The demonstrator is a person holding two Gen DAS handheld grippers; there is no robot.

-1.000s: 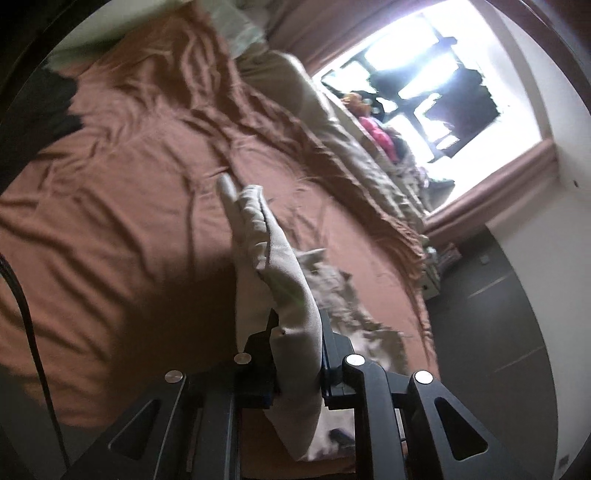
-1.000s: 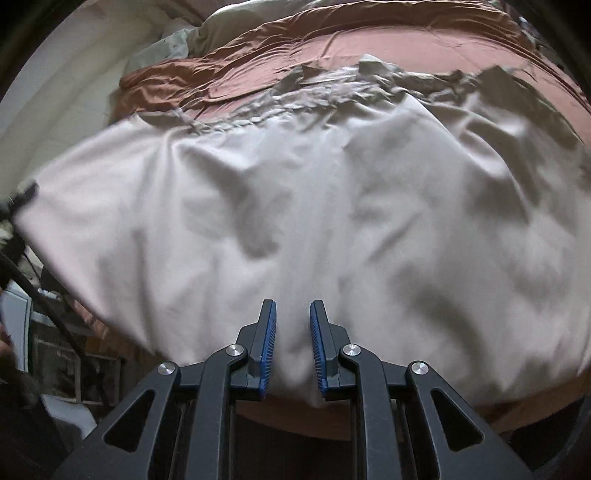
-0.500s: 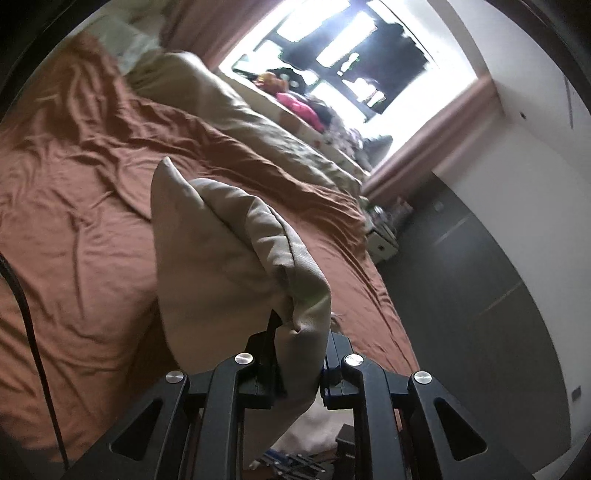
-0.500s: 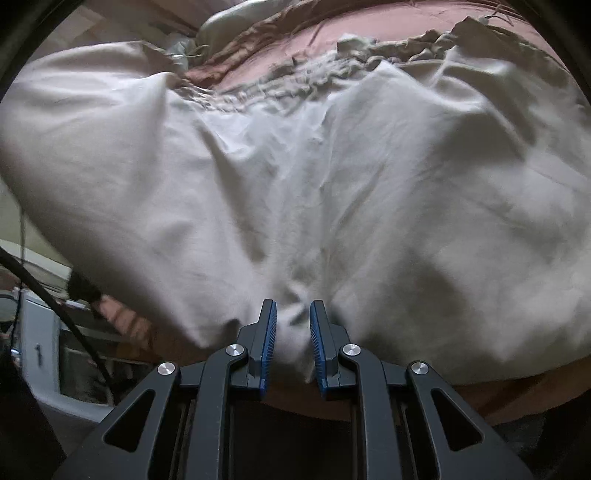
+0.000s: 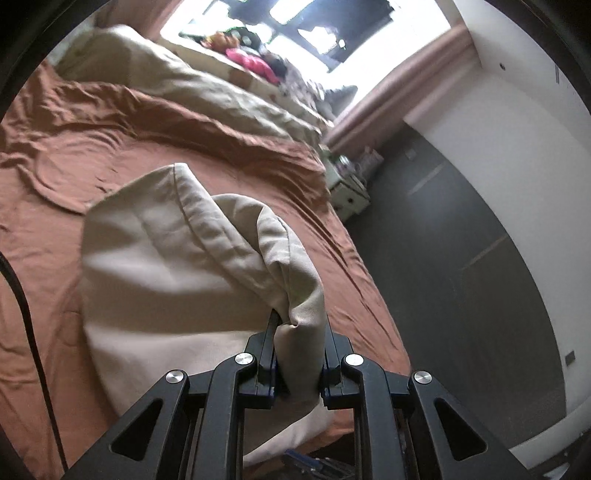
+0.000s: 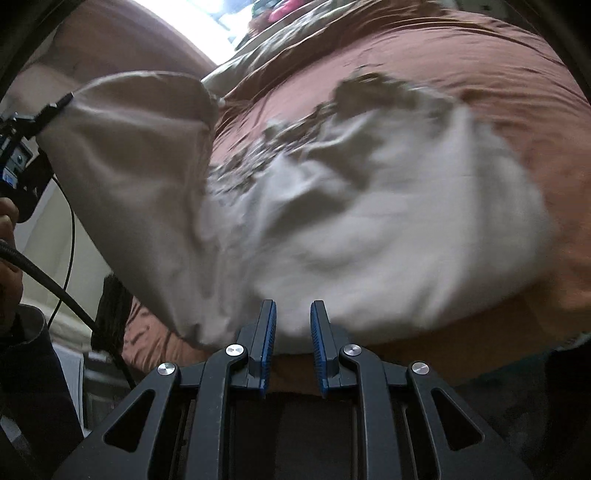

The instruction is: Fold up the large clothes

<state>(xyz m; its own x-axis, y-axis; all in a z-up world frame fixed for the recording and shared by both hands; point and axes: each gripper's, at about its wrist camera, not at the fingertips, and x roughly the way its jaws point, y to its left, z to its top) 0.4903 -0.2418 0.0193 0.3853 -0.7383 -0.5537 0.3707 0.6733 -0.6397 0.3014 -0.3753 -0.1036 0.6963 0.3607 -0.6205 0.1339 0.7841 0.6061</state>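
A large beige garment [image 5: 177, 273] lies on a bed with a rust-brown sheet [image 5: 74, 155]. My left gripper [image 5: 299, 332] is shut on a bunched edge of the garment and holds it lifted, the cloth draping down to the left. In the right wrist view the same garment [image 6: 369, 221] spreads over the bed, its left side raised in a tall fold [image 6: 129, 166] by the other gripper [image 6: 22, 147]. My right gripper [image 6: 291, 325] has its jaws a little apart at the garment's near edge; nothing shows between the blue pads [image 6: 269, 332].
A beige duvet [image 5: 207, 92] lies along the far side of the bed under a bright window [image 5: 314, 33]. A small white nightstand [image 5: 351, 188] stands by the dark floor [image 5: 461, 277]. A black cable [image 6: 55, 280] hangs at the left.
The left gripper has lifted its garment edge higher and swung it over the bed. The right view shows the garment's left side rising into a tall fold; the right gripper's jaws look unchanged.
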